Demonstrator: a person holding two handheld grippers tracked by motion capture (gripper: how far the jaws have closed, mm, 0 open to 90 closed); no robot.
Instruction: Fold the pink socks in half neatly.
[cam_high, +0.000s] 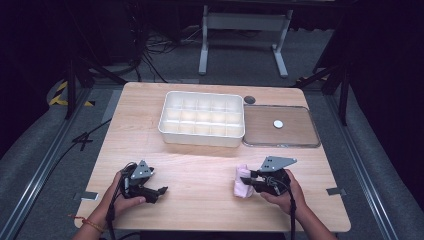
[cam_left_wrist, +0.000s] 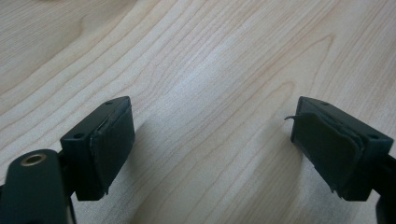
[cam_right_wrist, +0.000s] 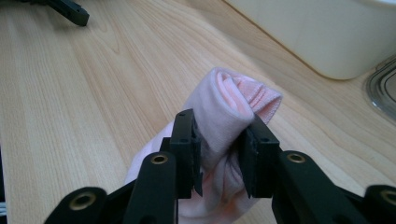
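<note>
Rolled pink fabric sock (cam_right_wrist: 224, 112) pinched in right hand-held gripper (cam_right_wrist: 219, 158), low over wooden counter (cam_high: 200, 170).
Long axis running straight ahead from jaws; white plastic divided bin (cam_high: 202, 119) farther ahead; left hand-held gripper (cam_left_wrist: 212, 140) wide open, empty, well apart.

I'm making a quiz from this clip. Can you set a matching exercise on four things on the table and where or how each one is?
Things:
1. sock
2. organiser
3. lid
4. left gripper

States:
a. open over bare wood
b. flat, right of the white box
c. pinched between jaws
d. white, split into compartments

Pairs: 1-c, 2-d, 3-b, 4-a
</note>
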